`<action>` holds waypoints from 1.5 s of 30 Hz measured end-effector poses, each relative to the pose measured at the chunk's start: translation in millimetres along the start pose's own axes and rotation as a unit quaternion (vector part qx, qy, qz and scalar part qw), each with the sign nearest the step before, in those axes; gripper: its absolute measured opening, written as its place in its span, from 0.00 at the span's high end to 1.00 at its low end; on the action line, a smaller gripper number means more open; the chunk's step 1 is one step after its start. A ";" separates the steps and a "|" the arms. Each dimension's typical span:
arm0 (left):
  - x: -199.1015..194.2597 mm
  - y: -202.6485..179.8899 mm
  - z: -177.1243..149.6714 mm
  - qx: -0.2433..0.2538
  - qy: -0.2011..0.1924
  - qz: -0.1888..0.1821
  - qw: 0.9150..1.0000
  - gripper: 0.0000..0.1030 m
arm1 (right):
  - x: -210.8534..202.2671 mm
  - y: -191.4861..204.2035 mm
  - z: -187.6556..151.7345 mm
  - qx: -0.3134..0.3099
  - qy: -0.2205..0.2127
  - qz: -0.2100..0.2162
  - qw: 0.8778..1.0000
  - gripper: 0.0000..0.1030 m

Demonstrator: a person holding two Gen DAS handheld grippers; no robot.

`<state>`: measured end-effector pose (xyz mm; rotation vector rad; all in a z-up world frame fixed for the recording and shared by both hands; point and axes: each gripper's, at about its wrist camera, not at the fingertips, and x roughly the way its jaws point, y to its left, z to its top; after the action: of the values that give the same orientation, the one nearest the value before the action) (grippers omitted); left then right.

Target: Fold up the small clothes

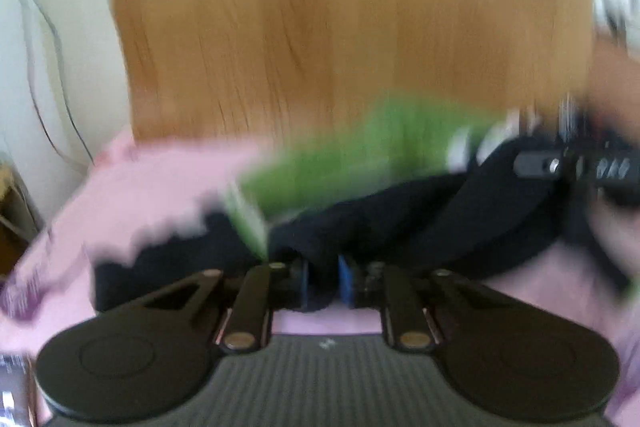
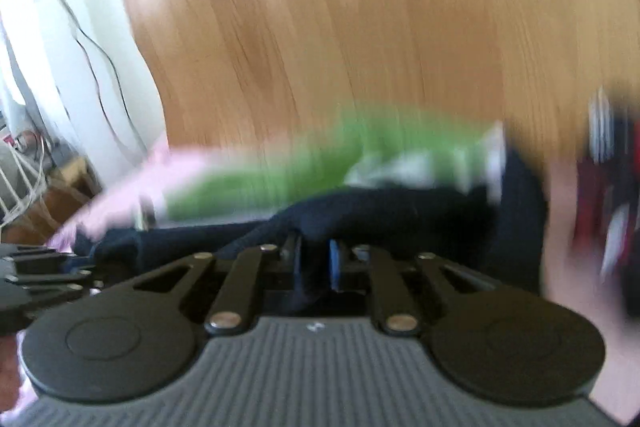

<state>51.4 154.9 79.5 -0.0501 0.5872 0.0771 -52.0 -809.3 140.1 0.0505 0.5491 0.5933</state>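
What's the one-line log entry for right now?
left gripper: shut on dark garment | right gripper: shut on dark garment | views: motion-blurred

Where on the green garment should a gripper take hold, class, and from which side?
Judging from blurred frames: grip the green garment at its near edge, beside the white trim, coming in low from the camera side. That edge lies raised on the dark garment, so a finger could probably slip under it. Both the left gripper and right gripper are already shut on dark cloth.
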 end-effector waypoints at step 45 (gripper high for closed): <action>-134.6 72.3 -78.4 -0.123 0.053 -0.004 0.991 0.59 | 31.1 197.2 -40.6 -0.098 -0.015 0.185 0.978 0.77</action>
<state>-109.8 213.6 87.2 -0.2977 0.6811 0.1400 -153.1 -632.7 129.8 -0.0259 0.4524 1.0060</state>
